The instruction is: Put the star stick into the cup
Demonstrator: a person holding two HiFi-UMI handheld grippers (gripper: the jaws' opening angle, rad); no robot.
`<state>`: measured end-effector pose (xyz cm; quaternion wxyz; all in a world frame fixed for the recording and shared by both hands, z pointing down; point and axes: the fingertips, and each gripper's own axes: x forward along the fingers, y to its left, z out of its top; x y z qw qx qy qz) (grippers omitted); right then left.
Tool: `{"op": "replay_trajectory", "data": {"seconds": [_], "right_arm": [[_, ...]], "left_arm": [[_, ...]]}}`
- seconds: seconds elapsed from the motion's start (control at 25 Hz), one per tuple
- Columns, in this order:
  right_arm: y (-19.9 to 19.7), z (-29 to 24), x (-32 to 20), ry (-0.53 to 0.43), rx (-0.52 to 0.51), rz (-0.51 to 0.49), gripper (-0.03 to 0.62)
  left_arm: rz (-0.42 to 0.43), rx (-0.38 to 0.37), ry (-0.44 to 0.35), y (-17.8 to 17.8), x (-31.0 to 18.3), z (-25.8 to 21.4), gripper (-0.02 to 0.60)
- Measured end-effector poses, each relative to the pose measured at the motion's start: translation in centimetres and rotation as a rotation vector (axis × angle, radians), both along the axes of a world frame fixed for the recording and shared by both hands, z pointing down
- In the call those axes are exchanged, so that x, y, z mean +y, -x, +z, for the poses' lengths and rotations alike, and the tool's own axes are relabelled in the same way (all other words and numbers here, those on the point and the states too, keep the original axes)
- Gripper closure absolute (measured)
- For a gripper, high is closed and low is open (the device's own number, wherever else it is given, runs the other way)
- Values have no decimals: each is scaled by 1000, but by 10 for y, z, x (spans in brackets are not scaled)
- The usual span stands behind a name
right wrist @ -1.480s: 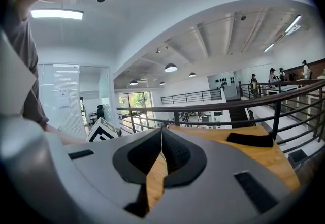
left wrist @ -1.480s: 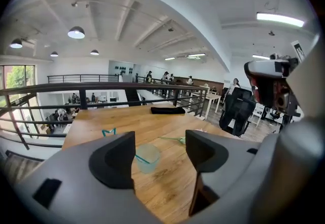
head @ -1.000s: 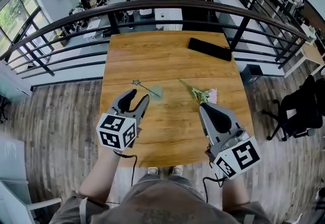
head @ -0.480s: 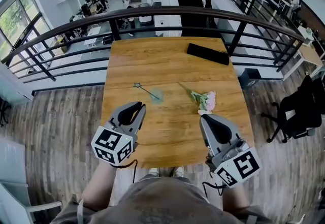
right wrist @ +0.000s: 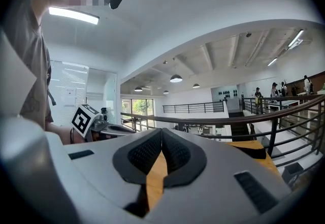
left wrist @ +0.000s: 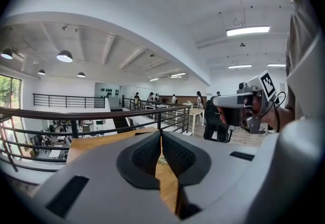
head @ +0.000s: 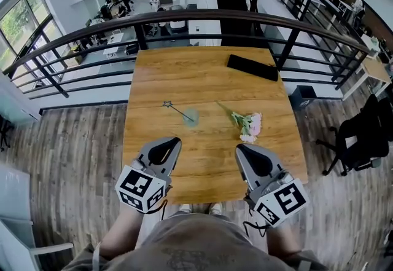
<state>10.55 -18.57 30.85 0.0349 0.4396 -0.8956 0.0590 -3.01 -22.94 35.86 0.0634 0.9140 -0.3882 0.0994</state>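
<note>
The star stick (head: 175, 110) is a thin wand with a small star at its left end, near the middle of the wooden table (head: 202, 79). Its other end meets a small translucent greenish cup (head: 191, 118); I cannot tell whether it leans inside the cup or lies against it. My left gripper (head: 175, 140) is over the table's near edge, well short of the cup, its jaws shut on nothing (left wrist: 161, 139). My right gripper (head: 239, 148) is beside it at the near edge, also shut and empty (right wrist: 162, 139).
A bunch of pink flowers (head: 250, 123) lies right of the cup. A flat black object (head: 253, 67) sits at the table's far right. A dark metal railing (head: 184, 18) runs behind the table, above a lower floor. A black chair (head: 362, 134) stands at the right.
Both grippers have drawn back from the table's middle to its near edge. The left jaws, open beside the star stick one second ago, have closed. Stick and cup have not moved.
</note>
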Motion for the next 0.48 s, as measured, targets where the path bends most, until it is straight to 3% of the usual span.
{"op": "replay_trajectory", "data": {"seconds": [0.48], "right_arm": [[3, 0, -4, 11, -14, -21, 563]], "left_arm": [[-5, 13, 4, 2, 1, -4, 561]]}}
